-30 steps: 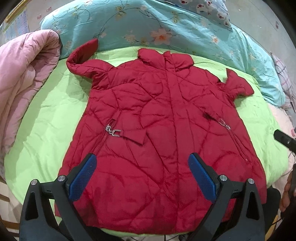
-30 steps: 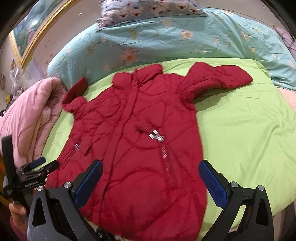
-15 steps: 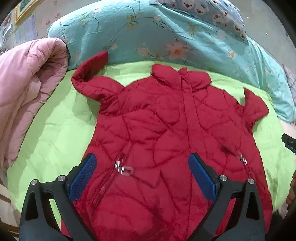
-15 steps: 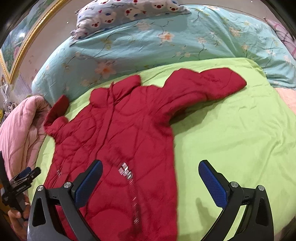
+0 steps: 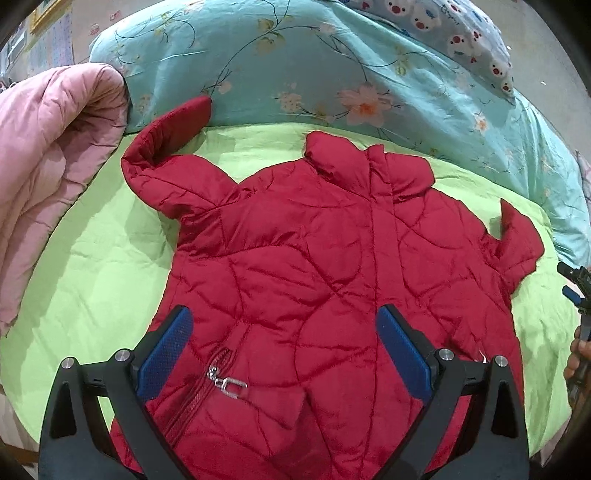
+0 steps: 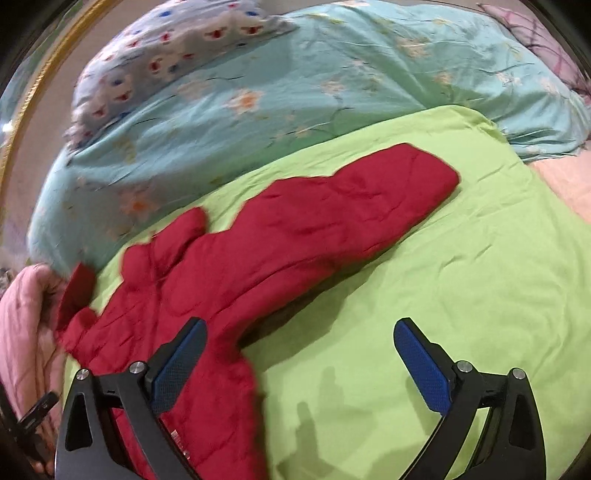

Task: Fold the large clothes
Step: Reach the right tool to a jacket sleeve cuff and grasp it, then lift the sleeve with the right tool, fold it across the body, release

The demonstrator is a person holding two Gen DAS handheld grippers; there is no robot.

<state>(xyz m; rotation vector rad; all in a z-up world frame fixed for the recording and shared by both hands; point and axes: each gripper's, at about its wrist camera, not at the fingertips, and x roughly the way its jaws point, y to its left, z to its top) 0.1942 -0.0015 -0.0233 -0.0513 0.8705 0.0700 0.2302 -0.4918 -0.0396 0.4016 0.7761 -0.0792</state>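
A red quilted jacket (image 5: 332, 280) lies flat, front up, on a lime green sheet (image 5: 92, 280). Its collar points to the far side and its left sleeve (image 5: 166, 147) bends up against the quilt. My left gripper (image 5: 284, 328) is open and empty above the jacket's lower front, near a pocket zipper (image 5: 225, 384). In the right wrist view the jacket (image 6: 192, 295) is at the left and its right sleeve (image 6: 369, 206) stretches out to the right. My right gripper (image 6: 299, 343) is open and empty above the jacket's side edge and the sheet (image 6: 480, 280).
A turquoise floral quilt (image 5: 332, 74) lies along the far side of the bed with a bear-print pillow (image 5: 461, 29) on it. A pink quilt (image 5: 48, 177) is bunched at the left. The right gripper's tip (image 5: 576, 284) shows at the right edge of the left wrist view.
Both grippers have moved forward over the jacket toward its collar. The right one has also swung right, so the outstretched sleeve and green sheet fill its view. Both stayed open.
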